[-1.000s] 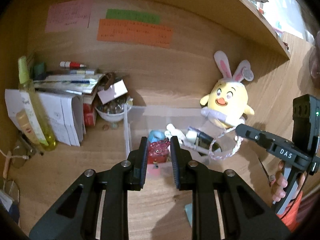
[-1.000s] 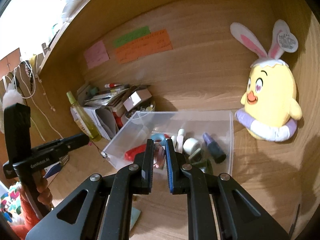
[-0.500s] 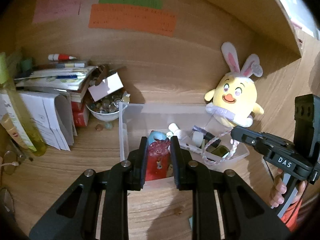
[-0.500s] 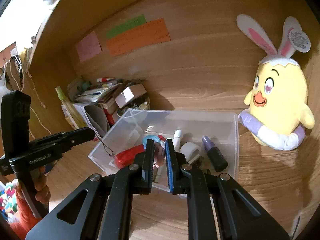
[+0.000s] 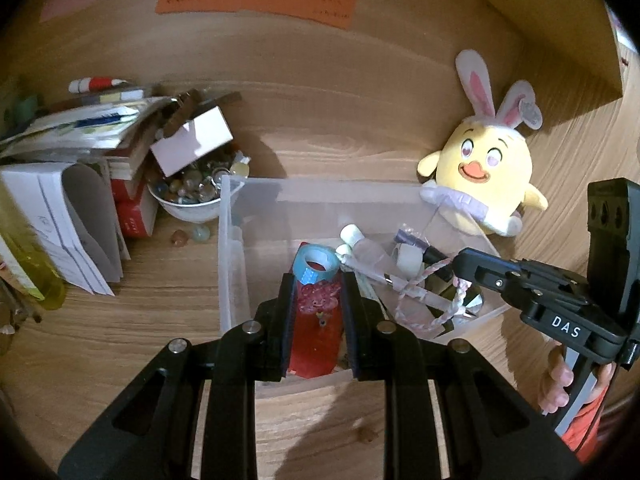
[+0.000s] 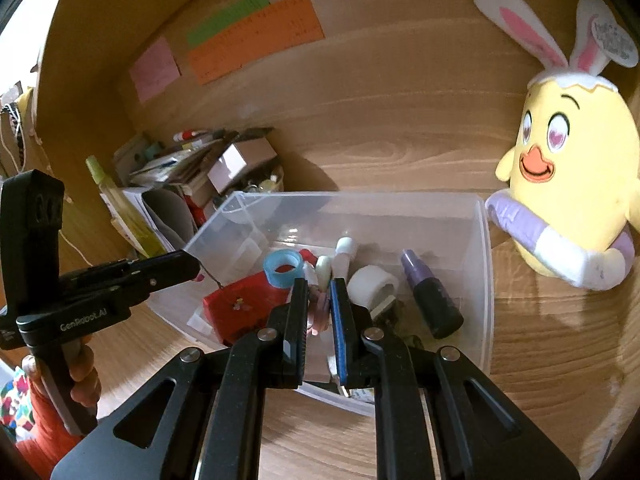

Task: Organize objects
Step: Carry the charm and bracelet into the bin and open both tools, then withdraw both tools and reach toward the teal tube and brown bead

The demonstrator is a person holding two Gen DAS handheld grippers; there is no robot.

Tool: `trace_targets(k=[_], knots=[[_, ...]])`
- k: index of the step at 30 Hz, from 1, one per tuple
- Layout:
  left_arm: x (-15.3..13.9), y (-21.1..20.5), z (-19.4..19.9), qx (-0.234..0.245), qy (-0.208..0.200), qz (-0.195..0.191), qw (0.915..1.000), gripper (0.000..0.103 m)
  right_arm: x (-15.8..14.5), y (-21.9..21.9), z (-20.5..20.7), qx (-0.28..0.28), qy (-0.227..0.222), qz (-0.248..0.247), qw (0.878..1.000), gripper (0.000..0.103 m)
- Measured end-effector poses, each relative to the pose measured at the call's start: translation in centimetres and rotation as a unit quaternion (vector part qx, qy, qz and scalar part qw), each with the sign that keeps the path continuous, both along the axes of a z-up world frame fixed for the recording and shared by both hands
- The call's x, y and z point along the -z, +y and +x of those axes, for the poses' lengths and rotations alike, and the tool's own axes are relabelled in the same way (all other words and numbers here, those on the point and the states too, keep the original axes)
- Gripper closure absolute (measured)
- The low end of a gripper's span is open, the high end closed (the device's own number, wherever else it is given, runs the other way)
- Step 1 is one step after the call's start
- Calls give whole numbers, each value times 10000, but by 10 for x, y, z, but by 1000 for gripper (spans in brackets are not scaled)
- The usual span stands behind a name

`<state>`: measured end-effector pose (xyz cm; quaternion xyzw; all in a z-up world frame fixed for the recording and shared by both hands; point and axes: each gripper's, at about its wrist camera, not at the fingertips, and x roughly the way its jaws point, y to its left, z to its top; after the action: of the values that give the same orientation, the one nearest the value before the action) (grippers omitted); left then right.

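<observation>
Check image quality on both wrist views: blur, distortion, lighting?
Left wrist: heavy fisheye bending, dark vignette corners, papers at left smeared, clear bin sharp. Right wrist: blown-out white at upper left edge, plush chick sharp, gripper shadows on the wooden desk.

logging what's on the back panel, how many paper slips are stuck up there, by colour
pink slip: 1
green slip: 1
orange slip: 1
total: 3

Cluttered clear bin [image 6: 478, 264] beside plush chick [image 6: 572, 184]
</observation>
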<state>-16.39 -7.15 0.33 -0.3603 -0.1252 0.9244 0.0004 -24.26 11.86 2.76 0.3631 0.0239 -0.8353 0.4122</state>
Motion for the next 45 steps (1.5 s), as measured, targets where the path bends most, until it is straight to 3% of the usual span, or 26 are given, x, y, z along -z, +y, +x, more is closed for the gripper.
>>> trace_targets(k=[9, 11, 16, 23, 27, 31, 38, 45], knots=[[10, 5, -7, 73, -146, -74, 9998, 81, 6, -6, -1, 219, 285, 431, 9984, 92], [9, 6, -6, 93, -145, -67, 9998, 73, 6, -7, -1, 260, 330, 499, 9979, 91], [-2, 9, 4, 65, 30, -132, 9999, 56, 2, -5, 3, 446, 536, 562, 9960, 68], [-19, 10, 25, -40, 262, -243, 9994, 35, -11, -1, 17, 585, 827, 562, 9933, 50], [-25, 10, 39, -104, 364, -348, 9987, 31, -18, 2, 30, 644, 1008, 605, 9910, 35], [-27, 10, 52, -134, 378, -384, 9985, 25, -24, 7, 46, 650, 1123, 584, 9898, 28], [-19, 8, 74, -169, 305, -456, 9984, 19, -28, 13, 81, 530, 1231, 562, 9894, 25], [-1, 8, 91, -177, 55, -398, 9990, 19, -8, 9, 110, 317, 960, 631, 9929, 25]])
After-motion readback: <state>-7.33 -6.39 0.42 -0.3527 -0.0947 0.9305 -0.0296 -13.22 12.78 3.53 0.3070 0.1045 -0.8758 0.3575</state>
